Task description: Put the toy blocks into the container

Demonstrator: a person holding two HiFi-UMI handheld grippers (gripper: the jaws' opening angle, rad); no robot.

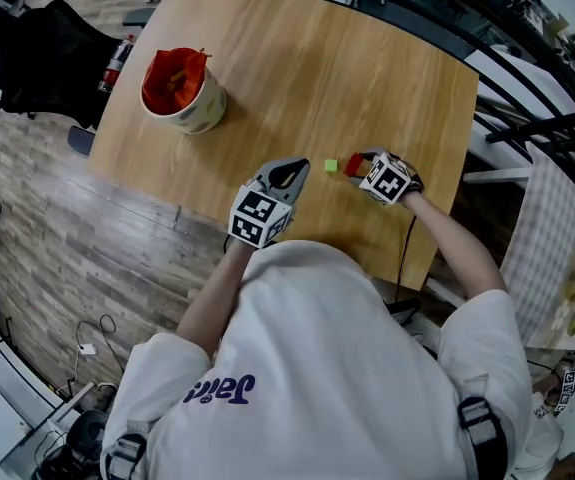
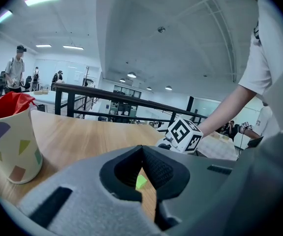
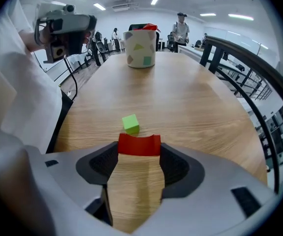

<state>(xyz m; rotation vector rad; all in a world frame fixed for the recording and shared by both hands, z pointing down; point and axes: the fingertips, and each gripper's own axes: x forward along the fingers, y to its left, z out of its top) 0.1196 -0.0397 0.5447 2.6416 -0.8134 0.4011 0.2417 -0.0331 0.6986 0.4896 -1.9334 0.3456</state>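
Note:
A red block (image 3: 139, 145) lies on the wooden table (image 1: 317, 68), spanning the gap between the tips of my right gripper (image 1: 359, 165), whose jaws touch it on both sides. A small green block (image 1: 330, 166) sits loose on the table just beyond it, between the two grippers. My left gripper (image 1: 295, 171) hovers at the near table edge with its jaw tips together and nothing in them; the green block (image 2: 141, 182) shows through the slit below the tips. The patterned paper cup (image 1: 182, 93) holding red contents stands upright at the far left.
A black metal railing (image 1: 527, 78) runs along the table's right side. A black chair (image 1: 37, 48) stands off the far left corner. The person's torso in a white shirt (image 1: 317, 368) hides the near table edge.

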